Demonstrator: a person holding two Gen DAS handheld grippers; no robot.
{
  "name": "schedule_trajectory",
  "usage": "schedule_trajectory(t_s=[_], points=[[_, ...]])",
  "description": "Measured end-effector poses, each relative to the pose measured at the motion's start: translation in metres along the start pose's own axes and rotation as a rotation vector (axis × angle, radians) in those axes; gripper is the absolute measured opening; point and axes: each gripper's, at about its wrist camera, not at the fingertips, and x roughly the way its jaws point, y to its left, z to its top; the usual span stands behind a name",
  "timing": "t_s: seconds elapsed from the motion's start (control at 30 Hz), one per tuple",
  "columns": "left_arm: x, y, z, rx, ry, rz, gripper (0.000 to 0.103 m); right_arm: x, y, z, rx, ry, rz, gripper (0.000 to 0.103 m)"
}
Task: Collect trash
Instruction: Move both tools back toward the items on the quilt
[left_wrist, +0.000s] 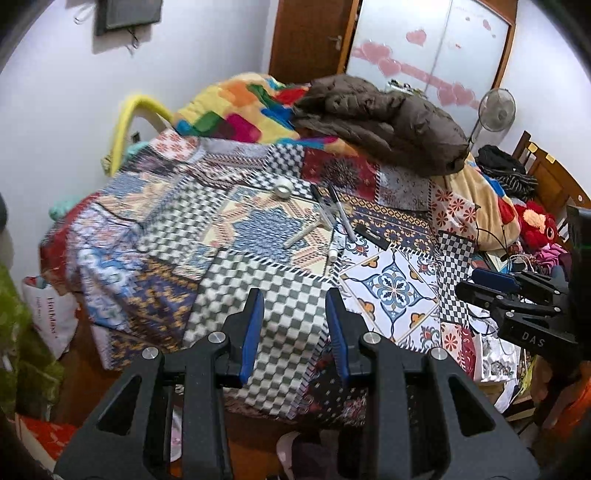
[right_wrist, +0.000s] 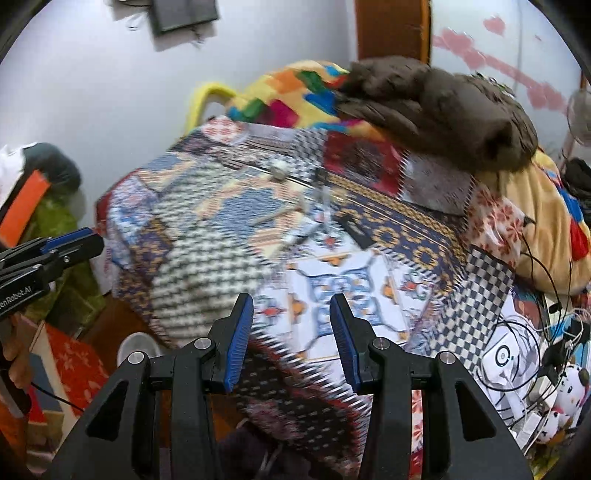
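On the patchwork bedspread (left_wrist: 258, 288) lie a small roll of tape (left_wrist: 283, 187), several pens (left_wrist: 341, 212), a white stick-like item (left_wrist: 304, 234) and a flat black item (left_wrist: 373, 235). The same items show blurred in the right wrist view: the tape (right_wrist: 279, 170), the pens (right_wrist: 323, 201) and the black item (right_wrist: 356, 229). My left gripper (left_wrist: 294, 328) is open and empty above the bed's near edge. My right gripper (right_wrist: 291, 332) is open and empty, also over the near edge. Each gripper shows at the side of the other's view: the right one (left_wrist: 517, 306), the left one (right_wrist: 48, 254).
A brown jacket (left_wrist: 388, 118) and a colourful blanket (left_wrist: 236, 107) are piled at the bed's far end. A white shopping bag (left_wrist: 51, 317) sits on the floor at left. Cables, plush toys (right_wrist: 565, 398) and clutter fill the right side. A fan (left_wrist: 495, 110) stands behind.
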Motion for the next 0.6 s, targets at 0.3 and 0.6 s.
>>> schedule_trajectory(t_s=[0.3, 0.6], points=[[0.115, -0.002, 0.028, 0.027, 0.112, -0.015, 0.033, 0.067, -0.055, 0.024, 0.062, 0.059, 0.004, 0.04], [0.206, 0.005, 0.049, 0.083, 0.177, -0.012, 0.033, 0.145, -0.076, 0.052, 0.019, 0.124, 0.019, 0.04]])
